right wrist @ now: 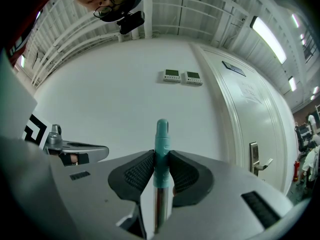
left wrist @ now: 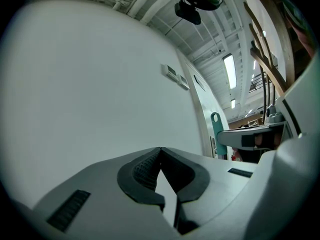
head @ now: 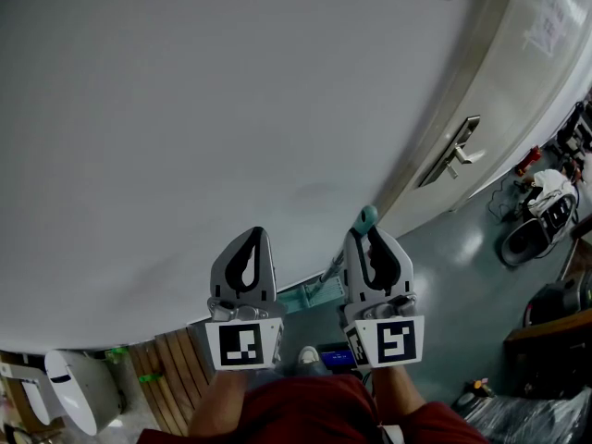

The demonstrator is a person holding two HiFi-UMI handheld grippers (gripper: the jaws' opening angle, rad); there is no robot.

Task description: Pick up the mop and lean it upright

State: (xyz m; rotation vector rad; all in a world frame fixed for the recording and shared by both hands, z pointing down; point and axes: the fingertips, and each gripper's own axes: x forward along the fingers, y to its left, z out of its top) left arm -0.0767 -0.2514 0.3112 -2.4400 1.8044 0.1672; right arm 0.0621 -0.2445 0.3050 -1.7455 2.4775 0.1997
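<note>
As a person stands facing a white wall, the right gripper clamps the mop by the teal grip at the top of its handle. Its ribbed pads press in from both sides, and the metal shaft runs down between the jaws and out of view. Holding the handle so near its tip looks deliberate: it gives the most control over where the top end comes to rest, and the handle already stands close to vertical. In the head view the teal cap pokes out beyond the right gripper, near the wall and just left of the door, though whether it touches the wall cannot be told. The shaft slants down toward a teal patch at the foot of the wall, probably the mop head on the floor. The left gripper is held beside the right one and apart from the mop, its jaws closed tip to tip on nothing, apparently kept spare while one grip does the work. The bare stretch of wall beside the door frame seems the chosen resting place. The lift appears done. What remains is settling the cap against the wall and letting go, and a round handle on a smooth wall could slide sideways.
</note>
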